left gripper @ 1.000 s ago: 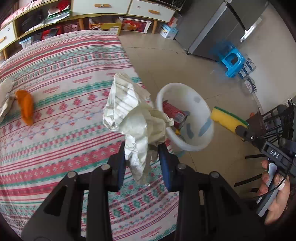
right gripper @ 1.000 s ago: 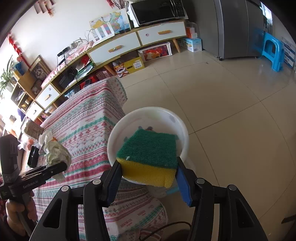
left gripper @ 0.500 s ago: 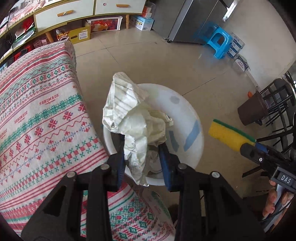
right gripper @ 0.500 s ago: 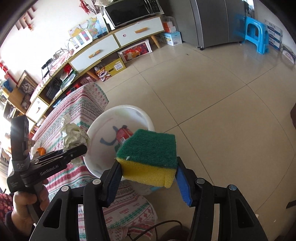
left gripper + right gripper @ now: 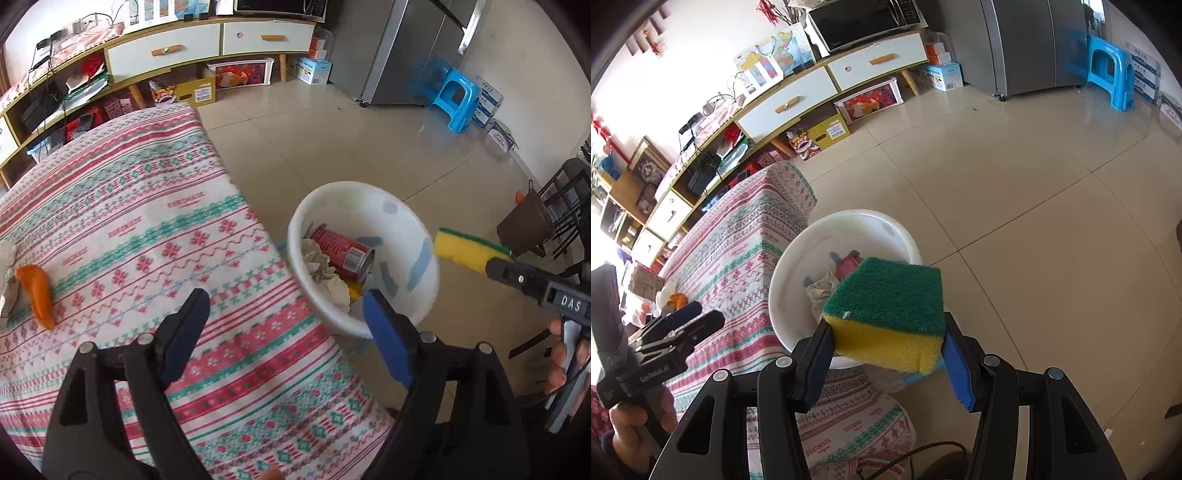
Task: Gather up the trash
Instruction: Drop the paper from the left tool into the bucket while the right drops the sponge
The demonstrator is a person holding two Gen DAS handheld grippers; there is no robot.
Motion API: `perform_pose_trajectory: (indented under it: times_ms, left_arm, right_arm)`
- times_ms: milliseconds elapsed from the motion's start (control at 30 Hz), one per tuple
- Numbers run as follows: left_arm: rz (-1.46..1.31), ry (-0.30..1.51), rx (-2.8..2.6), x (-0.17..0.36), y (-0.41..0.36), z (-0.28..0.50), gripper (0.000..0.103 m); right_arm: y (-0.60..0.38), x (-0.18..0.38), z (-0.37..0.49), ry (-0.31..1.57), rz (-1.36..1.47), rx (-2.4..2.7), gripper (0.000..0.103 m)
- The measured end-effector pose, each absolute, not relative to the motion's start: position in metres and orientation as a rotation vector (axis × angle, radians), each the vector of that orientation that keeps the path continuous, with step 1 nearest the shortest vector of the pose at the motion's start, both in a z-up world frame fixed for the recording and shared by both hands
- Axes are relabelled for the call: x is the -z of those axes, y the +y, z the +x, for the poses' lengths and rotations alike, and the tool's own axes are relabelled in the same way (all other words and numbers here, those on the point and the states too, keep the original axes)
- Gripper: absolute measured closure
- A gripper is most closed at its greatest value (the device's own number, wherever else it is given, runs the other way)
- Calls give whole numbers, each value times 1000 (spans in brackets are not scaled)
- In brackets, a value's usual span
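Observation:
A white bin (image 5: 406, 221) stands on the floor beside the table's corner. Inside it lie a red can (image 5: 341, 251) and the crumpled paper (image 5: 325, 275). My left gripper (image 5: 286, 301) hovers over the table's edge next to the bin; its jaws are opening and nothing is between them. My right gripper (image 5: 886, 328) is shut on a yellow sponge with a green scouring face (image 5: 886, 314), held above the bin's near rim (image 5: 849, 218). The same sponge (image 5: 465, 247) shows at the right in the left wrist view.
The table wears a red, green and white patterned cloth (image 5: 129, 221). An orange scrap (image 5: 37, 291) and pale wrappers lie at its left. A low cabinet (image 5: 192, 48), a grey fridge (image 5: 413, 51), a blue stool (image 5: 458, 96) and a brown pot (image 5: 524, 225) stand around.
My left gripper let go of the crumpled paper, which now lies in the bin, and swung back toward the table. The right gripper with the sponge has come over the bin.

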State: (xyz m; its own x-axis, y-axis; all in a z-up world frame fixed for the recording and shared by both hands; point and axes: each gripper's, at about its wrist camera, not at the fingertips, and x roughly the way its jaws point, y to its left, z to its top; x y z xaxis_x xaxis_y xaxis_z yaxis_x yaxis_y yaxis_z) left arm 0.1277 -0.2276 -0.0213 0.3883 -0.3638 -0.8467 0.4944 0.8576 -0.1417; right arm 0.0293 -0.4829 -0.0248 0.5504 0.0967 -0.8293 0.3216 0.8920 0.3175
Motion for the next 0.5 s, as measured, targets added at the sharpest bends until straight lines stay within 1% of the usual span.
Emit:
perform_pose_trajectory:
  times_ms: [267, 300, 367, 500]
  left_arm:
    - [138, 1056, 426, 24, -155, 115, 15]
    - [137, 1065, 404, 24, -144, 115, 14]
    - [124, 1074, 365, 23, -122, 114, 8]
    - [102, 1063, 318, 18, -86, 108, 6]
  right_arm:
    - [-457, 26, 53, 1001, 438, 139, 46]
    - [-456, 27, 55, 1005, 435, 140, 46]
    - [-451, 27, 60, 1007, 439, 134, 46]
    - [-439, 30, 71, 1013, 416, 135, 46]
